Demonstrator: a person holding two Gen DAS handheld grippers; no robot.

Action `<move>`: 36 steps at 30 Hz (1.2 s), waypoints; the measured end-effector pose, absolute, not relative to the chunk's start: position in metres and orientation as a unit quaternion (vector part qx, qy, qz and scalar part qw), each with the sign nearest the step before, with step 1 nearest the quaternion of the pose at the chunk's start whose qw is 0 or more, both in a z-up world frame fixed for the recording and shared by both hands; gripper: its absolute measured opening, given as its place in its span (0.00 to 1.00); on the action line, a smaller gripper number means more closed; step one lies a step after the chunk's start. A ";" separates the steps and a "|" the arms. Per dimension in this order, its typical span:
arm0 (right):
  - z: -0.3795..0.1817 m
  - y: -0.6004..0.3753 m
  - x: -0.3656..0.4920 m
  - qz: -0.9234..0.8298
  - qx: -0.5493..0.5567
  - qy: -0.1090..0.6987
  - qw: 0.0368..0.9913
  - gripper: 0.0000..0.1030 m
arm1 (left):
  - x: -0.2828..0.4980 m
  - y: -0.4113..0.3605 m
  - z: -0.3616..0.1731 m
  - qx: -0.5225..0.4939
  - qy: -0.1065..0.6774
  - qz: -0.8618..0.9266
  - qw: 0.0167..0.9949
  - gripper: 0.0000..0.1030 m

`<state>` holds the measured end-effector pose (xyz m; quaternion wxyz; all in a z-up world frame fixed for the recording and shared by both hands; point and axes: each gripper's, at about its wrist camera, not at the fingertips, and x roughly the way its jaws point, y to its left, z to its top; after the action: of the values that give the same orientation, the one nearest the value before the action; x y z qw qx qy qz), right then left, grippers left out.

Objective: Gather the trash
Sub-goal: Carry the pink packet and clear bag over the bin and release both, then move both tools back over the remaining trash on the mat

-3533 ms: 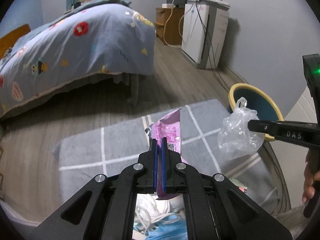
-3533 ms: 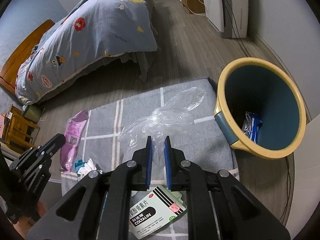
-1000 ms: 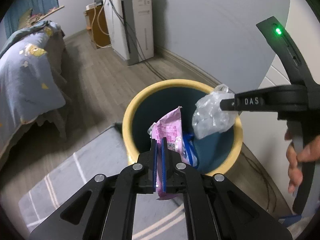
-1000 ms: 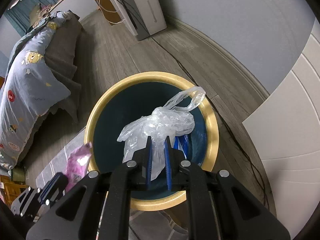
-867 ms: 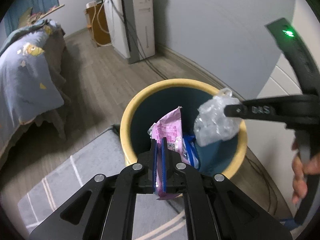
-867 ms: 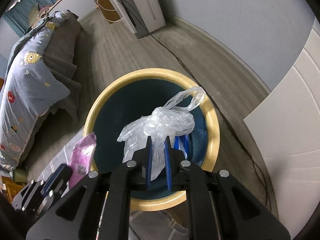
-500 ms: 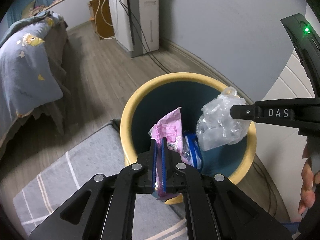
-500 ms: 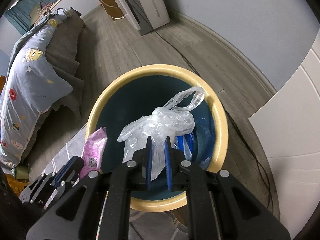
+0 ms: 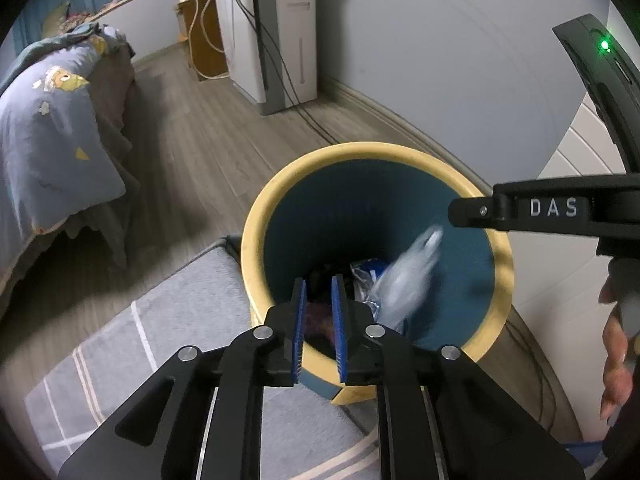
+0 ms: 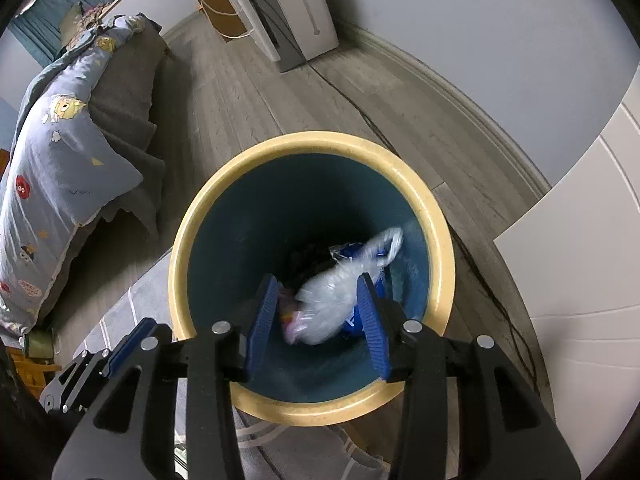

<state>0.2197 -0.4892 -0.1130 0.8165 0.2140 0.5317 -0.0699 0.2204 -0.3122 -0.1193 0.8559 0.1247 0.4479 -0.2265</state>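
A round bin with a yellow rim [image 9: 360, 150] [image 10: 308, 138] and dark teal inside stands on the floor by the wall. Both grippers hang over it. My left gripper [image 9: 319, 320] is open and empty above the near rim. My right gripper [image 10: 318, 320] is open wide over the bin's mouth. A clear plastic bag [image 10: 340, 284] [image 9: 408, 272] is blurred, falling inside the bin. A bit of the pink wrapper [image 10: 290, 320] [image 9: 320, 318] shows low inside, next to a blue packet [image 10: 352, 252]. The right gripper's finger marked DAS [image 9: 552, 210] crosses the left wrist view.
A grey rug with pale lines [image 9: 180, 320] lies against the bin. A bed with a blue patterned quilt [image 9: 48, 128] is at the left. A white appliance [image 9: 280, 32] with cables stands at the far wall. A black cable [image 10: 480, 272] runs along the floor past the bin.
Both grippers have opened. The pink wrapper has dropped from the left gripper into the bin, and the clear bag has left the right gripper and is falling in.
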 end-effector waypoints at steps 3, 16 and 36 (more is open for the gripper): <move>-0.112 -0.490 0.219 -0.081 0.207 0.532 0.817 0.53 | 0.217 -0.307 -0.119 0.123 0.447 -0.222 0.858 0.30; -0.085 -0.468 0.220 -0.096 0.165 0.507 0.840 0.94 | 0.180 -0.238 -0.068 0.083 0.402 -0.157 0.898 0.92; -0.046 -0.316 0.153 0.025 0.077 0.495 0.865 0.94 | 0.066 -0.013 -0.013 0.017 0.392 -0.004 0.920 0.95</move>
<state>0.1535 -0.3164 -0.0456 0.8648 0.0771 0.4955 0.0250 0.0659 -0.0132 -0.0132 0.9200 0.0173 0.3916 -0.0039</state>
